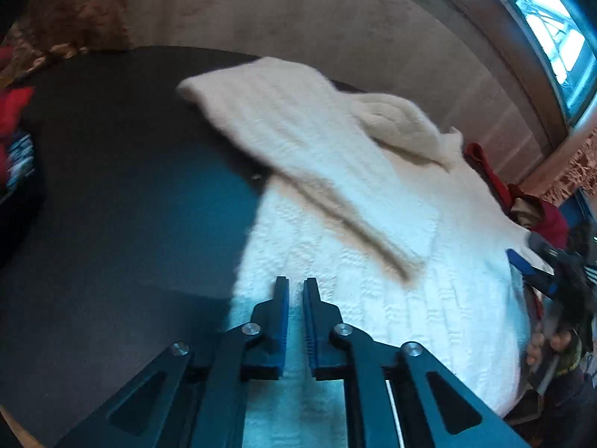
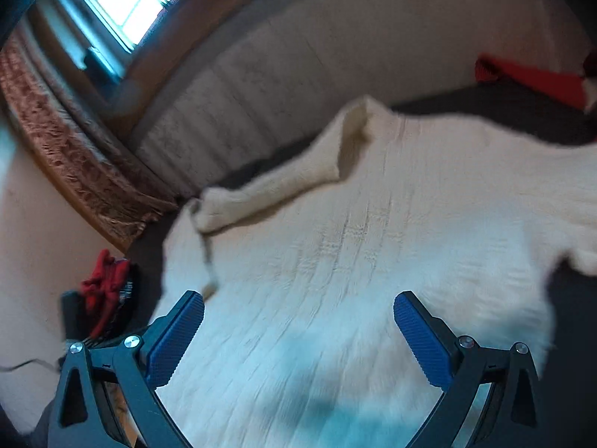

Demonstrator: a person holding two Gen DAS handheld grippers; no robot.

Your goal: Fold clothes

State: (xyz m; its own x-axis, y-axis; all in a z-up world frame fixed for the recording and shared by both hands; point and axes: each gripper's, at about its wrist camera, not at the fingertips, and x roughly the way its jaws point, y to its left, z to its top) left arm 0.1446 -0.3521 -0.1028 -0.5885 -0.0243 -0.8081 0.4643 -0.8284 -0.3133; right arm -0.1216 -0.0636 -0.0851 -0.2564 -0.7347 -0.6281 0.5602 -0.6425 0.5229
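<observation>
Two grippers hang over a white sweater (image 1: 373,261) spread flat on the dark table (image 1: 112,186), one sleeve (image 1: 298,156) already crossed over it. Left gripper (image 1: 296,287) is nearly closed, empty; right gripper (image 2: 298,311) gapes wide, likely readying another fold.

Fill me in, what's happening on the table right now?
A person is folding a cream knitted sweater laid out on a dark table. One sleeve is already folded across the body. The left hand-held gripper hangs over the sweater's near edge with its jaws nearly together and nothing visibly between them. The right hand-held gripper hangs wide open above the sweater, holding nothing. Red clothes lie at the far side.
</observation>
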